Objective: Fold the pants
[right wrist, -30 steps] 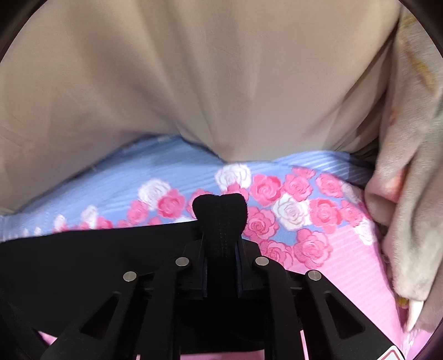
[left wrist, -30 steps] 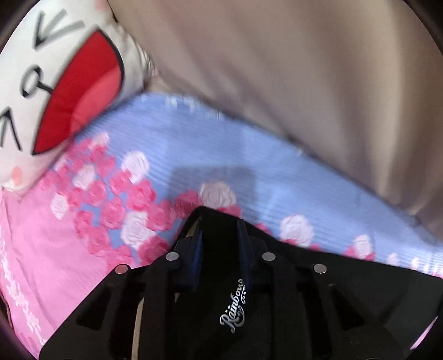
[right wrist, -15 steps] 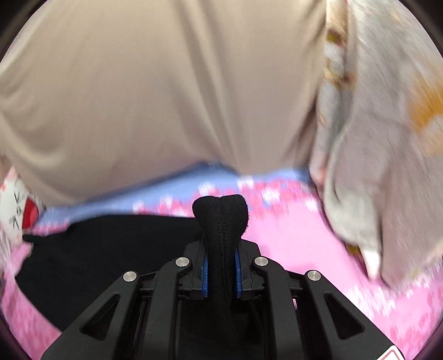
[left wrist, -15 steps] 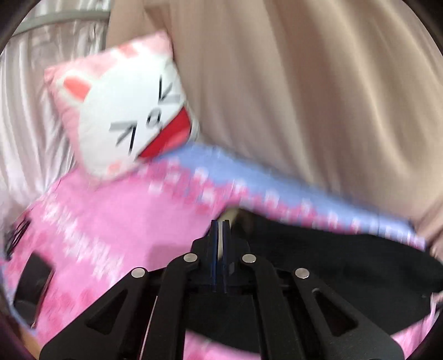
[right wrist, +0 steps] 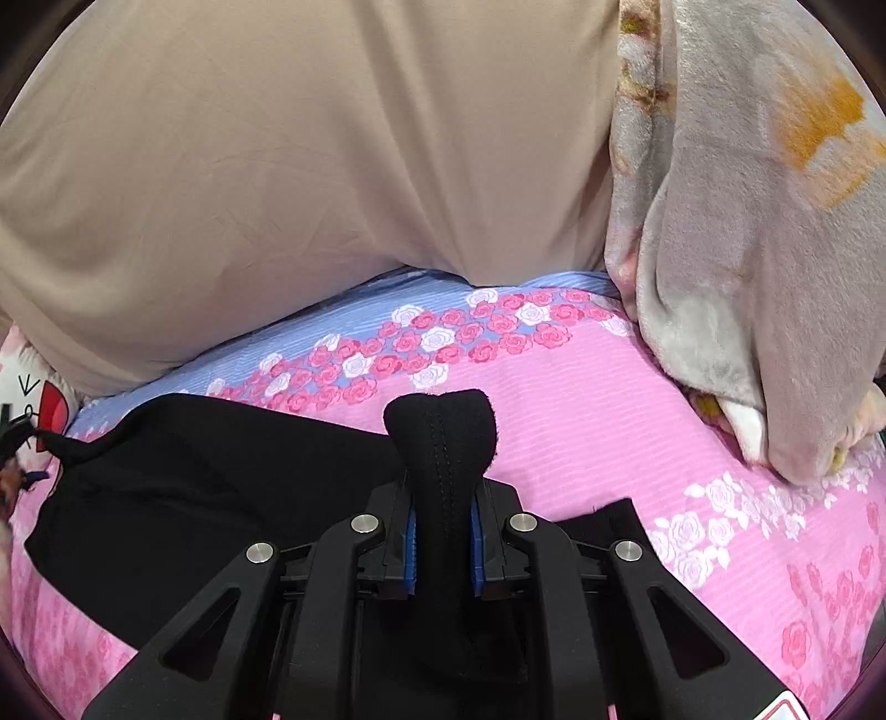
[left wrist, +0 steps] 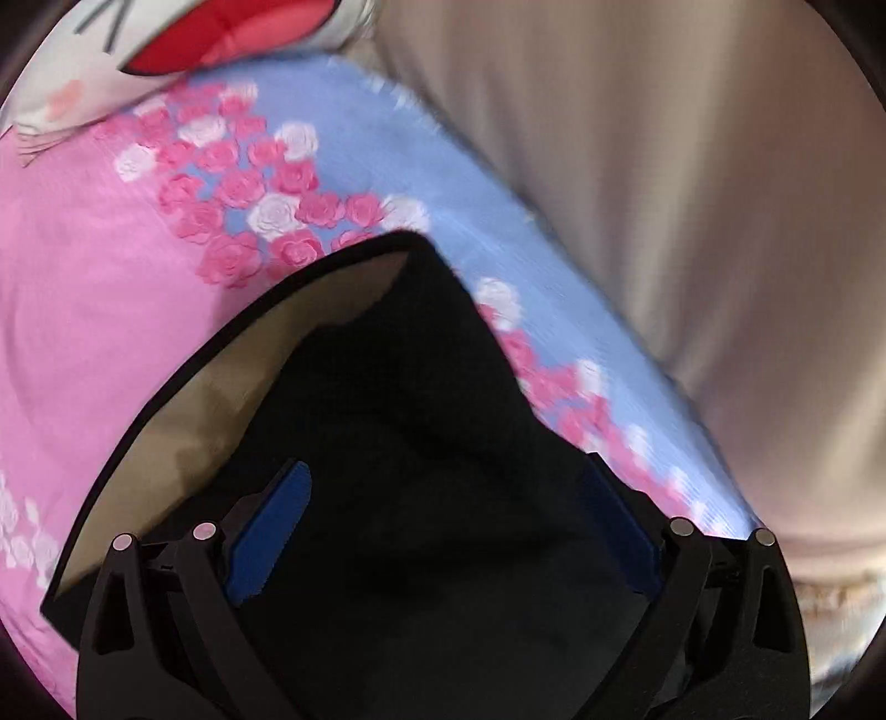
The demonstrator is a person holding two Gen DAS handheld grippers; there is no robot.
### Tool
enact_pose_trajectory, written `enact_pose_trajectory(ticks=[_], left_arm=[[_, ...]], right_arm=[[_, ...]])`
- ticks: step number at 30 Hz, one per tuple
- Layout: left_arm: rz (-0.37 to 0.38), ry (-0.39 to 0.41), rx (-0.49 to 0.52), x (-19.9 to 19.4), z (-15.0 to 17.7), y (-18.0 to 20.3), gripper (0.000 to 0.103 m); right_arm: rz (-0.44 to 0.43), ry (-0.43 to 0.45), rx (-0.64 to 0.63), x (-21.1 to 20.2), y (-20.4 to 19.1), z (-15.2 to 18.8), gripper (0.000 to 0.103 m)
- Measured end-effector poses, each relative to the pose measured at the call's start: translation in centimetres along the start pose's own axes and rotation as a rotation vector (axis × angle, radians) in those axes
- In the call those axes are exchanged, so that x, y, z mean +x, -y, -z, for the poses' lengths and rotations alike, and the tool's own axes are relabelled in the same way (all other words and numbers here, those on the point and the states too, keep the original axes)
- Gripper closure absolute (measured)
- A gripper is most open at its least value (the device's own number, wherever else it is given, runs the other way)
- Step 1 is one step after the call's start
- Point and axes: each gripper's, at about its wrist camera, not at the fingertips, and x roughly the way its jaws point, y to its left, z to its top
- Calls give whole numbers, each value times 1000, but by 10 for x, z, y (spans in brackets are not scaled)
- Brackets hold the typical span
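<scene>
Black pants point(right wrist: 210, 476) lie spread on a pink and blue rose-print bedsheet point(right wrist: 581, 421). In the left wrist view the pants point(left wrist: 421, 387) fill the lower middle, with a beige inner lining point(left wrist: 232, 376) showing at the turned-up left edge. My left gripper point(left wrist: 443, 509) is open, its blue pads point(left wrist: 271, 526) wide apart just above the black cloth, holding nothing. My right gripper point(right wrist: 441, 526) is shut on a bunched fold of the pants point(right wrist: 440, 432), which sticks up between the pads.
A beige cushion or backrest point(right wrist: 304, 166) runs along the far side of the bed. A cat-face pillow point(left wrist: 166, 50) lies at the left. A grey fleece blanket point(right wrist: 747, 249) hangs at the right.
My left gripper was shut half a second ago and has opened wide, moving down close over the pants. My right gripper stays shut on the fold and has moved back a little.
</scene>
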Motion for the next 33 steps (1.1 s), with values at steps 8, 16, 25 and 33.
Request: enact_pose_trajectory(ticks=[8, 16, 25, 33], left_arm=[[-69, -109, 33, 37, -32, 22, 94], [258, 117, 171, -131, 46, -16, 94], [-95, -56, 126, -89, 151, -142, 76], [-320, 368, 175, -180, 165, -100, 19]], right_arm=[[16, -22, 30, 7, 2, 8, 91], [-21, 58, 4, -20, -1, 0, 91], [81, -107, -16, 0, 21, 45, 68], [147, -7, 158, -79, 58, 65, 47]])
